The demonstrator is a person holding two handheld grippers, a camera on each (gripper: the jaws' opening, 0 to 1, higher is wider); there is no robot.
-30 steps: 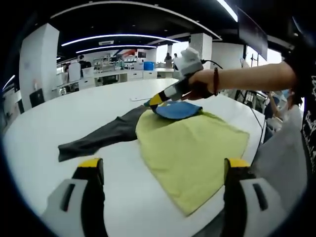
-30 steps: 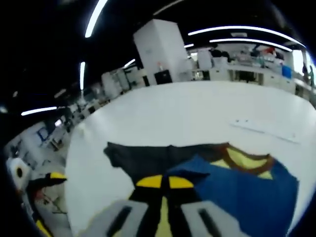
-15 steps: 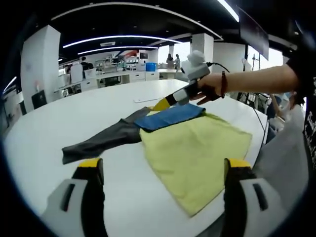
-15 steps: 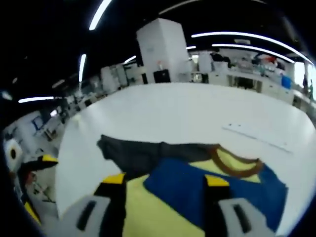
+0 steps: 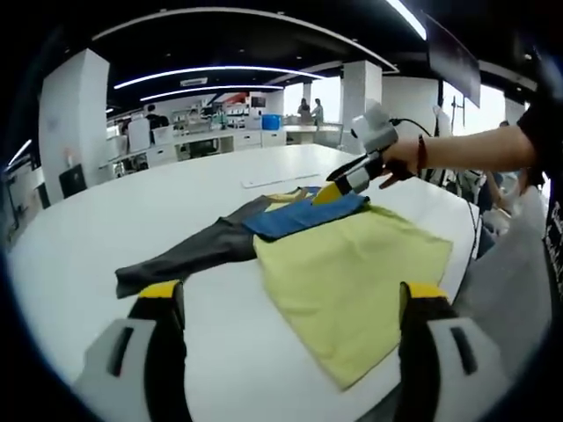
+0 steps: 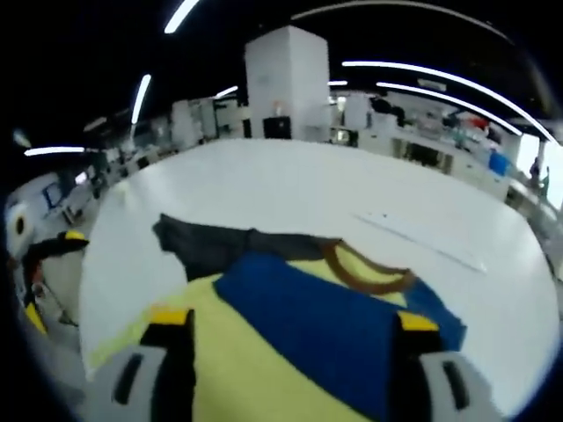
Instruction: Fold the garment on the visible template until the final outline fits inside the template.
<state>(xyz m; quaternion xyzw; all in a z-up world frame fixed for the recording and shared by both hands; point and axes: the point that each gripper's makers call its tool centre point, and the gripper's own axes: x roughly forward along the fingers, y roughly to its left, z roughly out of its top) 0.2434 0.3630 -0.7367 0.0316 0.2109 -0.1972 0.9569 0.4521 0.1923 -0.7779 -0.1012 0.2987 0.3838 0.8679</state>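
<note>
A white pillar (image 6: 286, 79) and distant white counters (image 5: 211, 139) stand beyond the table.

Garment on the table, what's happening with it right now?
A person is folding a garment on a white table with two hand-held grippers. The blue sleeve lies folded across the yellow body; the dark grey sleeve is spread out to the side. The right gripper hovers open near the collar. The left gripper is open, holding nothing.
</note>
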